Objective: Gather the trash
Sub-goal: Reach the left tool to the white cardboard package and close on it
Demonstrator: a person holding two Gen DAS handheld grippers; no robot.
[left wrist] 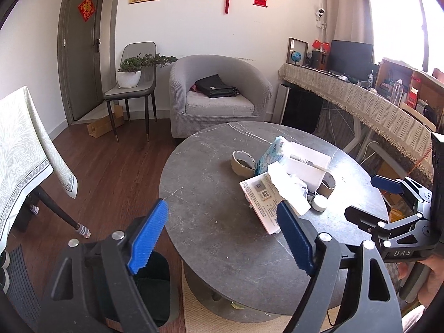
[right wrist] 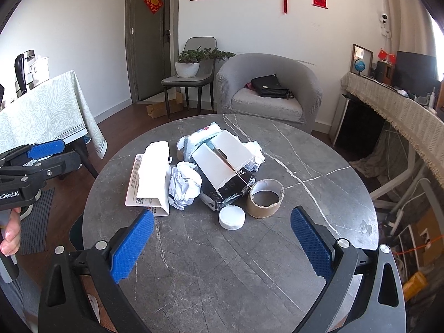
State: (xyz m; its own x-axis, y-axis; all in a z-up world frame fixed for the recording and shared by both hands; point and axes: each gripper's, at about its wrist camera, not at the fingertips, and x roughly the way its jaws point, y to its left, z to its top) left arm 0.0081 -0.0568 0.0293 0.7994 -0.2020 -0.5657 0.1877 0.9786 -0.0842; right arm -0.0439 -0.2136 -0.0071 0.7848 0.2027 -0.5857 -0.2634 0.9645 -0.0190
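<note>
The trash pile [right wrist: 211, 172] sits in the middle of the round tabletop [right wrist: 249, 263]. Both the left gripper [left wrist: 222, 238] and right gripper [right wrist: 222, 244] have wide-open jaws holding nothing. I think picking comes next: reach in and pinch one piece

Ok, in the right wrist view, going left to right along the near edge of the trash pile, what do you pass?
Printed leaflet → crumpled white paper → white ribbed cap → cardboard tape ring.
</note>
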